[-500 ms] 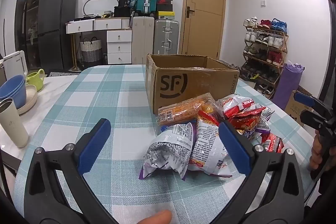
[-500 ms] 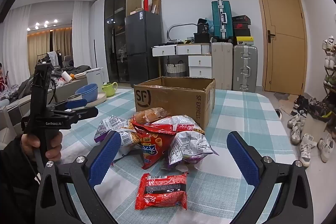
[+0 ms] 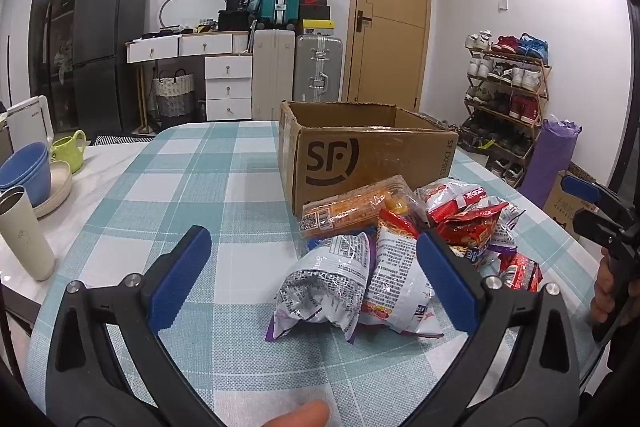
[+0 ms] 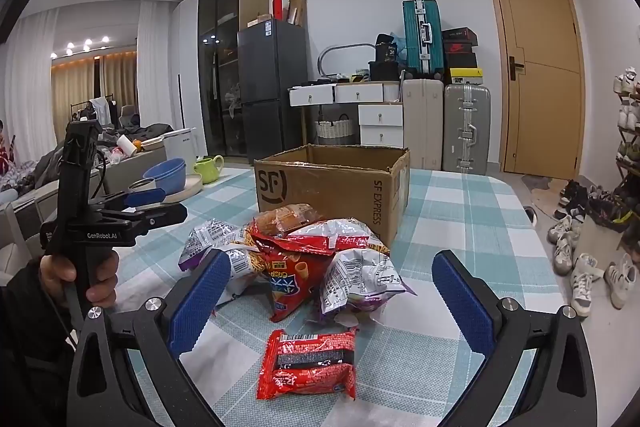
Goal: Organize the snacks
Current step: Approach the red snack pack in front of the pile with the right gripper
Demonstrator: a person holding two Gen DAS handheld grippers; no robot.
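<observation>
Snack pile ahead of hand-held gripper

My left wrist camera is looking forward and a little down over the checked table, from the near left of the snack pile. My right wrist camera is looking from the near right, also close. Both are facing the cardboard box and the far wall, and each is catching the other gripper at its edge.
</observation>
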